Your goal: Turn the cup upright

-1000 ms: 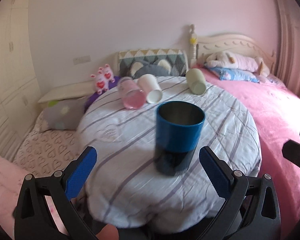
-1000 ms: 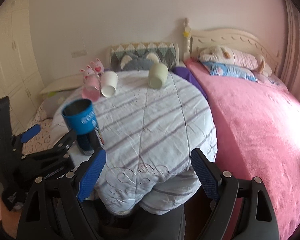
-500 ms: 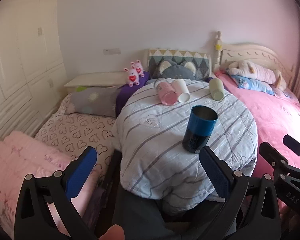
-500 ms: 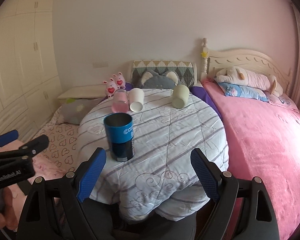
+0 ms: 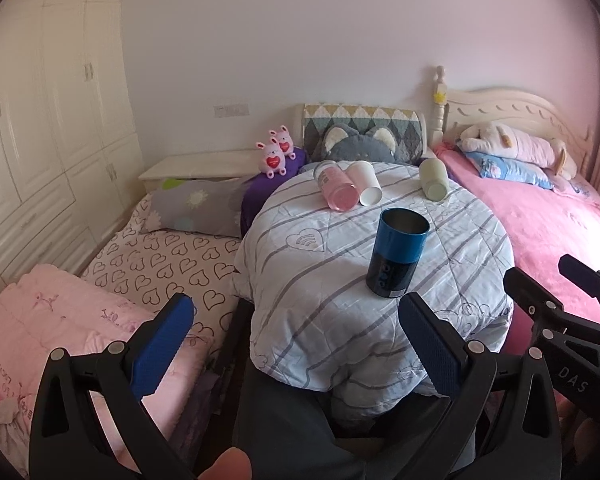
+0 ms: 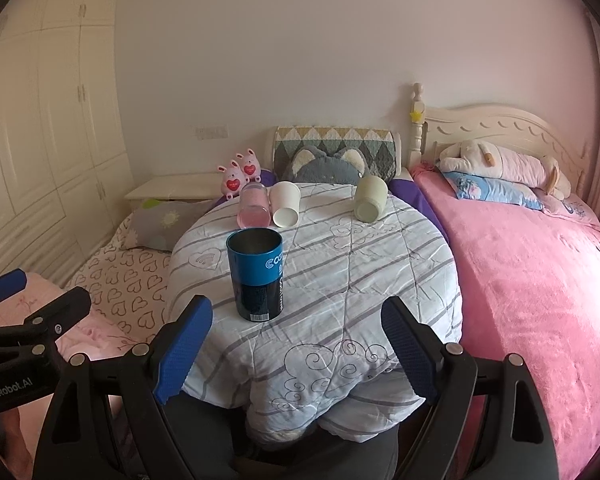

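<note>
One cup is up: the blue cup (image 6: 256,274) stands mouth-up on the quilted counter (image 6: 380,280), just ahead of the right gripper (image 6: 296,344) and the left gripper (image 5: 296,344), both with jaws spread and empty. Three more lie tipped beyond it: pink cup (image 6: 253,205), white cup (image 6: 285,204), green cup (image 6: 370,199).

Ahead of the wide-open right gripper (image 6: 296,350), the upright blue-and-black metal cup (image 6: 255,274) blocks the left side; bare striped quilt (image 6: 380,280) lies open to its right. Beyond, three cups lie tipped: clear pink tumbler (image 6: 253,206), white paper cup (image 6: 285,204), pale green mug (image 6: 370,199).
</note>
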`<state>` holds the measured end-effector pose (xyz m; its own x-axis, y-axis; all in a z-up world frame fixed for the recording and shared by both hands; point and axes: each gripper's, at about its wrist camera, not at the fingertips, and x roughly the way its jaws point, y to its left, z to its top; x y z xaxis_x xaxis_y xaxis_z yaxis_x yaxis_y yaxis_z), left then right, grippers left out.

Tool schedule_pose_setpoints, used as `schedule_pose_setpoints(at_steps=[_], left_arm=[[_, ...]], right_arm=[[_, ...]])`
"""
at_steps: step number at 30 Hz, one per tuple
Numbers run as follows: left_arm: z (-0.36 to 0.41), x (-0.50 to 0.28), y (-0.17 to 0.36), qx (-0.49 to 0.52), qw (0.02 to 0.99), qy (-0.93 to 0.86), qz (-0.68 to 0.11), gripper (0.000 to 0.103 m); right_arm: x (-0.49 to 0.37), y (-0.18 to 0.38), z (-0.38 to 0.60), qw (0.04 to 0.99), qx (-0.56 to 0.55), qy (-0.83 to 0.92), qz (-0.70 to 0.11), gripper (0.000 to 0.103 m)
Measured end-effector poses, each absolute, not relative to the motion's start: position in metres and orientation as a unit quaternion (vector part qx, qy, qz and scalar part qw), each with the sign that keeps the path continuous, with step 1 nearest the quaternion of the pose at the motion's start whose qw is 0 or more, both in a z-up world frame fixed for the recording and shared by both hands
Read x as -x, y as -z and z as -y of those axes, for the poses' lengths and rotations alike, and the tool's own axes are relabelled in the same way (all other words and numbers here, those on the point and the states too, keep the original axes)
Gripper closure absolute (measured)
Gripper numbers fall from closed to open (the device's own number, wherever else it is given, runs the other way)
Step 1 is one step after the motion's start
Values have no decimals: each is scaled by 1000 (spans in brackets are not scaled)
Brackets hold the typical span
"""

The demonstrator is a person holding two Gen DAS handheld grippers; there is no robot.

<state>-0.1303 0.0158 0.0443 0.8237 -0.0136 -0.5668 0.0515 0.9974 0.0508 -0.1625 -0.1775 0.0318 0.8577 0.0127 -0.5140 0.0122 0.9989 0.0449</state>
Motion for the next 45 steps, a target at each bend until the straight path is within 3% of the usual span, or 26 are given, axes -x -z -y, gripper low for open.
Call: schedule_pose_setpoints(at_steps=[45], left_arm=[[-15,127,-51,-36,952,13,-303,0]], right_arm=[[159,-25,176,960,-26,-5,-277,15]])
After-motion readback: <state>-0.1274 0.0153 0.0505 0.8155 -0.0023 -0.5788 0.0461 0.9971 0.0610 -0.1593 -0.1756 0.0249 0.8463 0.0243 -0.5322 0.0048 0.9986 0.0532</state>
